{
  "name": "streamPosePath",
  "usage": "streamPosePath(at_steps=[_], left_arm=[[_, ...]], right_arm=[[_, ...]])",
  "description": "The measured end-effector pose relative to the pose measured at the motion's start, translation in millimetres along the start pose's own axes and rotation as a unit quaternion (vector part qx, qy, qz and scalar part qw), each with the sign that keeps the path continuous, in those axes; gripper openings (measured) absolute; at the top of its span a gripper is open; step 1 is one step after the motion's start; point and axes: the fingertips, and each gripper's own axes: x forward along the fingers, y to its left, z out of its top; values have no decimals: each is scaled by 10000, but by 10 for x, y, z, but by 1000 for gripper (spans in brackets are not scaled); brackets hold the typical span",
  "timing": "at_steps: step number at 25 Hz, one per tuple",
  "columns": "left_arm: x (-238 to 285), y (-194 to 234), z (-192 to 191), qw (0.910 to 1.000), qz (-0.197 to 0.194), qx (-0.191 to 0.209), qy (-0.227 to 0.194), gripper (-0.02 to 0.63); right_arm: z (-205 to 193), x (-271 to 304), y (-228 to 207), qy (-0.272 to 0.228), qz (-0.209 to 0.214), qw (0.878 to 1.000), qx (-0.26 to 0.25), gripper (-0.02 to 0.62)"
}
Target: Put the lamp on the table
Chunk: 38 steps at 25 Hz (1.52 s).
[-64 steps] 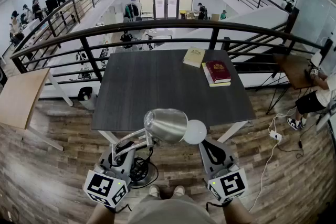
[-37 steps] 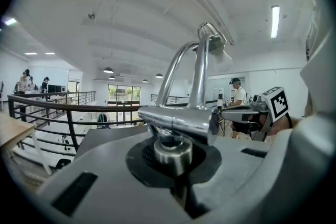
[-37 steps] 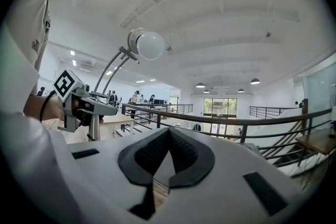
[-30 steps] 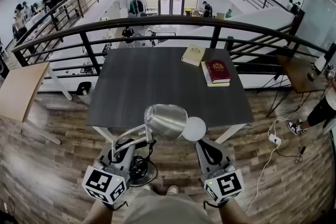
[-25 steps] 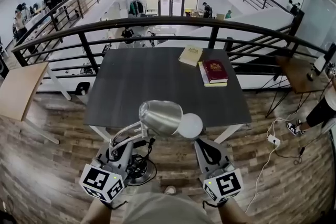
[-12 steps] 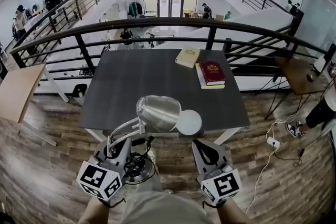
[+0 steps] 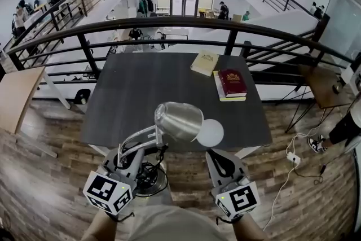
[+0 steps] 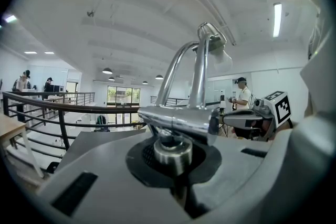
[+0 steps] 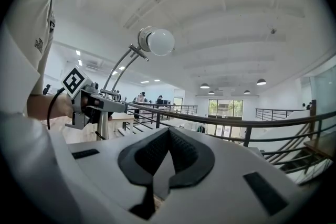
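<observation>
A chrome desk lamp hangs in front of me, its silver shade [image 7: 179,120] and white bulb [image 7: 210,132] over the front edge of the dark grey table [image 7: 163,90]. My left gripper [image 7: 130,157] is shut on the lamp's lower stem [image 8: 171,150], and the round base [image 7: 149,181] hangs below it over the floor. The lamp's curved arms [image 8: 198,68] rise from the grip. My right gripper [image 7: 218,157] is level beside it on the right, shut and empty [image 9: 159,166]. The right gripper view shows the bulb [image 9: 160,42] up and to the left.
A tan book [image 7: 205,62] and a red book on a yellow one [image 7: 232,83] lie at the table's far right. A black railing [image 7: 186,22] runs behind the table. A wooden desk [image 7: 17,96] stands at left; a seated person [image 7: 345,121] and a cable [image 7: 293,158] are at right.
Both grippers and the lamp have moved forward toward the table. The shade and bulb now overlap its front edge. The left gripper's hold is unchanged.
</observation>
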Motion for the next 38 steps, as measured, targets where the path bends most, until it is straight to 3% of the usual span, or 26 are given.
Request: streamPosePath(at_steps=[10, 26, 32, 38], left_arm=[[742, 768, 114, 9998, -138, -27, 136, 3], [1925, 2361, 653, 9987, -418, 13, 307, 3], [2254, 2723, 772, 9987, -421, 46, 298, 3], [2463, 2817, 761, 9984, -400, -19, 396, 3]], right_arm=[[3, 1027, -397, 167, -25, 9998, 88, -2], [382, 2992, -1001, 344, -212, 9990, 185, -2], [457, 3428, -1221, 323, -290, 9988, 233, -2], [362, 3574, -1497, 333, -400, 9982, 301, -2]])
